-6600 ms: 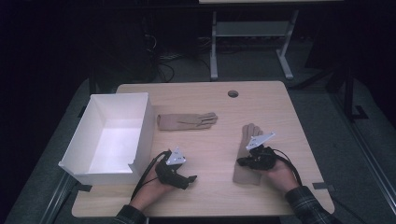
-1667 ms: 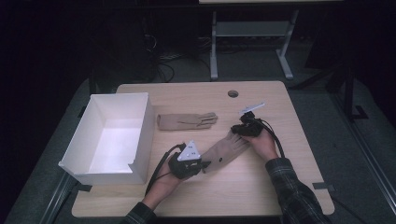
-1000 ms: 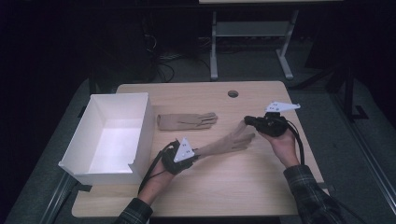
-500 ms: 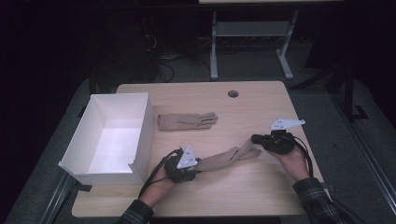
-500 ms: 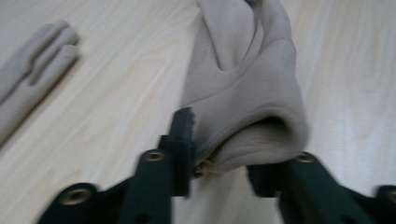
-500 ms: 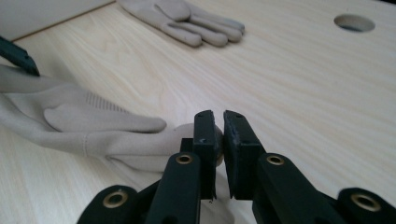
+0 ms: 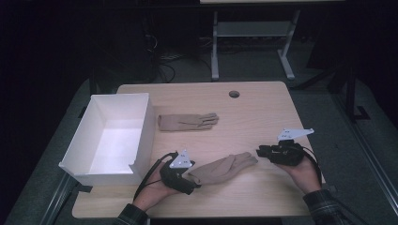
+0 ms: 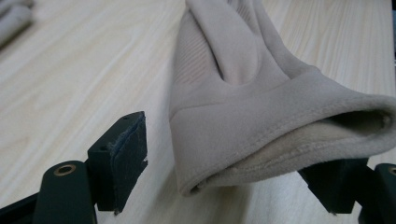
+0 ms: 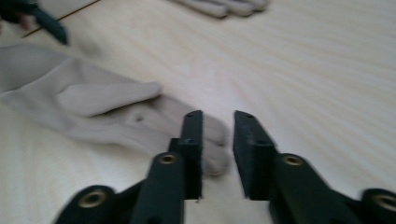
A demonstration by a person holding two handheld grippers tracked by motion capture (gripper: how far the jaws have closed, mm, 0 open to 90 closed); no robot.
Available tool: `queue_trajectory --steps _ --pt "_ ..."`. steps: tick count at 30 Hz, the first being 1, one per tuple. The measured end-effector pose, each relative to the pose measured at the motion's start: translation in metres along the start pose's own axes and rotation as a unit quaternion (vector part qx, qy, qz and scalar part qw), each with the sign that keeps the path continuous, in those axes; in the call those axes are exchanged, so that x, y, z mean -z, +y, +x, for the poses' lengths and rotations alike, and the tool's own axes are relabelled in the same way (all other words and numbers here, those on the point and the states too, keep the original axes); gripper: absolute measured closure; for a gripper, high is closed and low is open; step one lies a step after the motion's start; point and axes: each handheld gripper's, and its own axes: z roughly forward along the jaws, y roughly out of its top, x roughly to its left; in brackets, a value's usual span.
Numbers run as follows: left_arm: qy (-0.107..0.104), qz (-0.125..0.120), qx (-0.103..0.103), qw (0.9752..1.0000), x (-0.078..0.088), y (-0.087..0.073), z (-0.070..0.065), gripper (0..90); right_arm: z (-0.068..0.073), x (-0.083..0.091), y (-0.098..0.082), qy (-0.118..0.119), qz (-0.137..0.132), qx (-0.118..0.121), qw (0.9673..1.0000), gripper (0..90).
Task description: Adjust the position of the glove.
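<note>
2 beige gloves: 1 glove [image 7: 220, 168] at 6 o'clock, 1 second glove [image 7: 187, 121] at 11 o'clock. 1 white box [image 7: 141, 126] at 9 o'clock. 2 grippers: left gripper [image 7: 190, 180], right gripper [image 7: 261, 151].

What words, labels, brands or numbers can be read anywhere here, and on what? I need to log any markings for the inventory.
None can be read: the near glove, the far glove, the white box and the table all look plain, and both grippers bear no legible mark.
</note>
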Motion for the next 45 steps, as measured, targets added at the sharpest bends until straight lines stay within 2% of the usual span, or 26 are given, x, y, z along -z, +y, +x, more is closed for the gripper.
queue_trajectory --steps 2,4,6,9,14,18,21,23,27,28,30,34,38,40,42,45 --pt "0.002 0.005 0.003 1.0 -0.003 -0.001 0.0 20.8 0.01 -0.006 -0.001 0.011 0.01 0.01 0.9998 82.7" --pt "0.005 0.014 -0.008 0.9998 -0.004 -0.002 0.003 20.7 0.019 -0.015 -0.001 0.022 0.021 0.024 0.9992 87.9" --pt "0.005 0.013 -0.001 0.9999 -0.005 -0.003 0.002 20.6 0.027 -0.026 0.0 0.034 0.035 0.028 0.9984 89.5" --pt "0.006 0.014 -0.001 0.9999 -0.006 -0.003 0.002 20.6 0.035 -0.04 0.0 0.048 0.051 0.042 0.9967 89.6" --pt "0.006 0.022 -0.001 0.9997 -0.008 -0.004 0.003 20.6 0.04 -0.053 -0.003 0.044 0.083 0.054 0.9941 89.8" --pt "0.004 0.022 0.003 0.9997 -0.009 -0.004 0.004 20.6 0.039 -0.055 -0.004 0.034 0.088 0.059 0.9938 89.9" --pt "0.006 0.023 0.004 0.9997 -0.008 -0.004 0.005 20.2 0.035 -0.054 -0.004 0.015 0.092 0.07 0.9932 90.0" --pt "0.009 0.024 0.002 0.9997 -0.007 -0.005 0.006 20.0 0.03 -0.053 -0.004 0.003 0.092 0.064 0.9936 90.0" --pt "0.009 0.02 0.013 0.9997 -0.009 -0.006 0.006 20.0 0.017 -0.049 -0.003 -0.017 0.09 0.056 0.9942 89.9" --pt "0.009 0.027 0.005 0.9996 -0.008 -0.006 0.007 20.0 0.014 -0.048 -0.003 -0.021 0.09 0.05 0.9944 89.9" --pt "0.009 0.026 0.006 0.9996 -0.007 -0.006 0.008 20.0 0.008 -0.047 -0.004 -0.029 0.088 0.048 0.9945 89.9" --pt "0.013 0.021 0.015 0.9996 -0.007 -0.007 0.008 20.0 -0.005 -0.042 -0.004 -0.053 0.086 0.041 0.994 89.9" --pt "0.016 0.023 0.016 0.9995 -0.006 -0.007 0.01 20.0 -0.022 -0.034 -0.007 -0.083 0.086 0.035 0.9922 89.8" --pt "0.018 0.024 0.017 0.9994 -0.005 -0.007 0.01 20.1 -0.029 -0.031 -0.009 -0.086 0.08 0.027 0.9927 89.3" --pt "0.02 0.025 0.017 0.9993 -0.005 -0.007 0.011 20.3 -0.033 -0.029 -0.01 -0.084 0.074 0.027 0.9934 84.8" --pt "0.023 0.025 0.022 0.9992 -0.005 -0.007 0.012 21.2 -0.031 -0.024 -0.009 -0.082 0.055 0.018 0.9949 69.0"
